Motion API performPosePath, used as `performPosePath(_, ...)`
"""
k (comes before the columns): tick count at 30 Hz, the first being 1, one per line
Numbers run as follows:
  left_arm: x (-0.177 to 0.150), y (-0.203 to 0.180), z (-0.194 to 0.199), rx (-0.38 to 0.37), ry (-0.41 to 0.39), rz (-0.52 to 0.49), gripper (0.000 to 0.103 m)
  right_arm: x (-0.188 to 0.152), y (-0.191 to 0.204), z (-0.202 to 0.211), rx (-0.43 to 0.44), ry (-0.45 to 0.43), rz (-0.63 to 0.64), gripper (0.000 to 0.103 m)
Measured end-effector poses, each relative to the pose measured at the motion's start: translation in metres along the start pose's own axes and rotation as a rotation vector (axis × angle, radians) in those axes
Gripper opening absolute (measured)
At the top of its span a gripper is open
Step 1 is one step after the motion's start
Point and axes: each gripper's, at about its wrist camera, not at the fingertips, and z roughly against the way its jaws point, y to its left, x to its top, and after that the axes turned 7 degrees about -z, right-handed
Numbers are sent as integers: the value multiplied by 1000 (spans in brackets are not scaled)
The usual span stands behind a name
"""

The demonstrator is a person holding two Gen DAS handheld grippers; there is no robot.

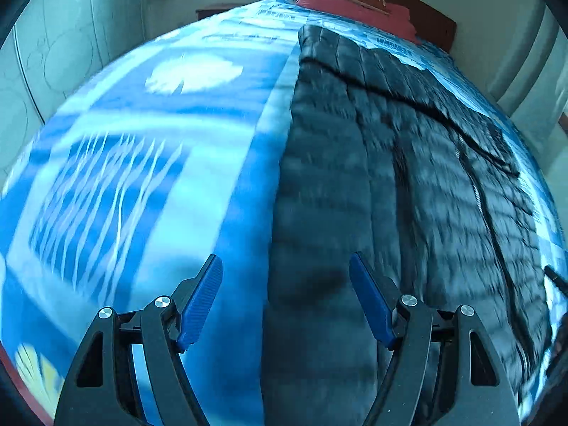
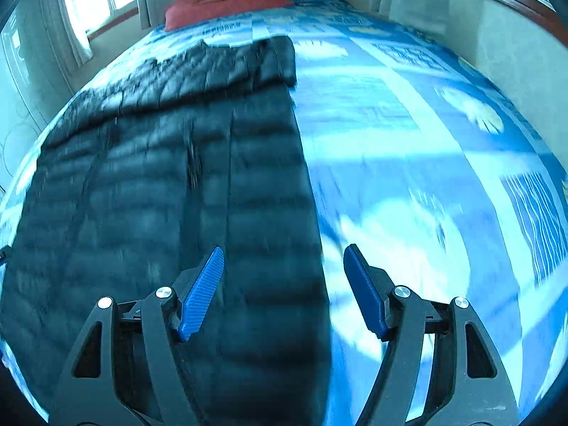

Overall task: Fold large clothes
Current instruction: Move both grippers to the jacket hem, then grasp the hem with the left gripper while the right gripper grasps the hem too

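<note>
A large black quilted puffer jacket (image 1: 372, 184) lies flat along a bed covered by a blue and white patterned sheet (image 1: 149, 163). It also shows in the right wrist view (image 2: 184, 184), with its far end folded over into a thicker band. My left gripper (image 1: 285, 264) is open and empty, above the jacket's left edge. My right gripper (image 2: 284, 255) is open and empty, above the jacket's right edge. Both views are motion-blurred.
A red pillow (image 1: 351, 3) lies at the head of the bed against a dark wooden headboard (image 1: 433, 17); it also shows in the right wrist view (image 2: 227, 3). White wardrobe doors (image 1: 53, 53) stand to the left. Curtains and windows (image 2: 88, 0) line the walls.
</note>
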Motion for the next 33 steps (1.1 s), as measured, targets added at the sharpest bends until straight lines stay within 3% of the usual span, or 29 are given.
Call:
performPosePath(7, -39, -5, 18, -83, 23, 26, 74, -39, -12, 17, 71, 37, -58, 70)
performPosePath(14, -54, -17, 26, -146, 37, 0, 77, -66, -16, 34, 145, 49, -84, 70)
performPosePath(17, -59, -19, 28, -175, 44, 5, 75, -73, -16, 39, 169, 49, -91, 60)
performPosePath(25, -65, -18, 34, -228, 40, 39, 53, -78, -9, 48, 227, 42, -75, 27)
performPosePath(27, -65, -19, 37, -224, 29, 39, 40, -78, -11, 51, 247, 31, -93, 16)
performPosePath(30, -65, -17, 40, -227, 14, 49, 21, -76, -16, 54, 278, 30, -124, 14)
performPosePath(33, -65, -13, 44, -250, 4, 71, 16, -75, -21, 59, 307, 29, -141, 13)
